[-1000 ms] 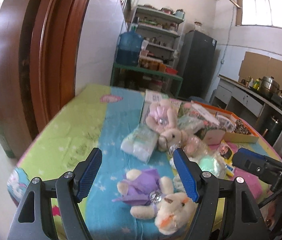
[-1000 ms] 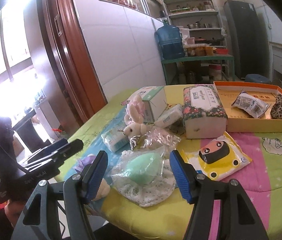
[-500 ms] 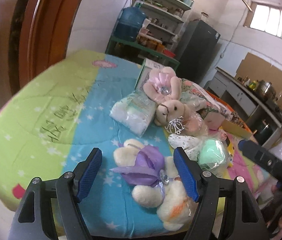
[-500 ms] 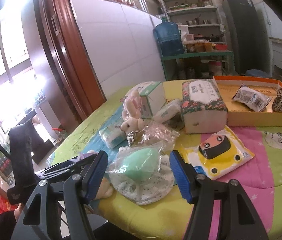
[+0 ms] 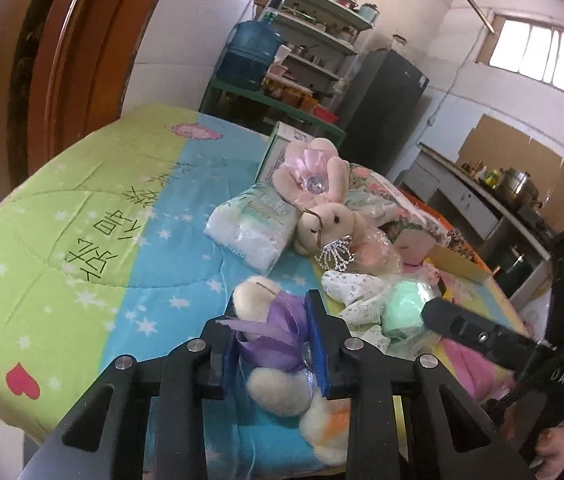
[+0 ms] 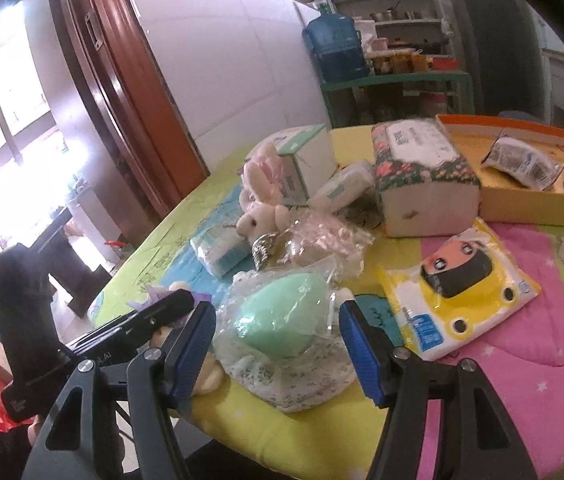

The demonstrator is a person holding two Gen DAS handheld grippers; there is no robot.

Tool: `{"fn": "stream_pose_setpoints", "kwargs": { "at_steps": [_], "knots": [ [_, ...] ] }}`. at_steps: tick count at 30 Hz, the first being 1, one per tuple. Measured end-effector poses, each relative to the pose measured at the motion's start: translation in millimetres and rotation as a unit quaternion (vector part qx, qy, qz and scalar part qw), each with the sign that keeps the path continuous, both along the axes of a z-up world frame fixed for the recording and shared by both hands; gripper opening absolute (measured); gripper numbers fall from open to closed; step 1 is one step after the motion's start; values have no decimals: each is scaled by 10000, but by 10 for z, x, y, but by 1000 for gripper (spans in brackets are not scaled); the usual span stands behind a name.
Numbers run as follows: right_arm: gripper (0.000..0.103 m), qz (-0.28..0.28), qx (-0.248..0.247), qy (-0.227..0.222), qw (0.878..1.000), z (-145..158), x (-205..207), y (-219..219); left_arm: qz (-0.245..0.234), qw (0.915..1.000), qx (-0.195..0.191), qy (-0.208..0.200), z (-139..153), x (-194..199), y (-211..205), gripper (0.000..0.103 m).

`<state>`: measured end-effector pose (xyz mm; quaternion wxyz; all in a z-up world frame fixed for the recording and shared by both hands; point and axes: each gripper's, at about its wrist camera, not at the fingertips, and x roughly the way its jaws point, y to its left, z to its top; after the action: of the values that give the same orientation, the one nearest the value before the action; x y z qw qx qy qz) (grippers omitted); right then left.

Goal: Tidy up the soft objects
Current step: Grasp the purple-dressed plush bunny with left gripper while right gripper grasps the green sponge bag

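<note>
Left gripper point(image 5: 276, 344): jaws had just been closing, now clamped on the purple-dressed plush point(image 5: 278, 344), which lay on the surface point(image 5: 94, 240) beside the green sponge.
Right gripper point(image 6: 278, 344): jaws spread, nothing gripped; the bagged green sponge point(image 6: 282, 320) sat dead ahead between them, long axis running across the gap.
Nearer hand: right, for the sponge.
Orange tray point(image 6: 521, 204): beyond the sponge, holding a packet point(image 6: 521, 162) and a spotted item.
</note>
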<state>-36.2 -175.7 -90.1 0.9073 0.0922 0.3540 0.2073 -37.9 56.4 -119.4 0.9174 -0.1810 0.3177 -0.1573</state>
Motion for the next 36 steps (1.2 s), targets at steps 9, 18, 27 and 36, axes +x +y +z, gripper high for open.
{"fn": "stream_pose_setpoints", "kwargs": {
  "at_steps": [9, 18, 27, 36],
  "knots": [
    [36, 110, -225, -322, 9992, 80, -55, 71, -57, 9999, -56, -114, 1, 11, 18, 27],
    [29, 112, -116, -532, 9985, 219, -27, 50, -28, 9994, -56, -349, 139, 43, 58, 22],
    [16, 215, -166, -875, 9958, 416, 74, 97, 153, 9966, 48, -813, 452, 175, 145, 20],
    [14, 225, -29, -983, 9949, 501, 138, 53, 205, 9945, 40, -1030, 656, 296, 144, 20]
  ]
}}
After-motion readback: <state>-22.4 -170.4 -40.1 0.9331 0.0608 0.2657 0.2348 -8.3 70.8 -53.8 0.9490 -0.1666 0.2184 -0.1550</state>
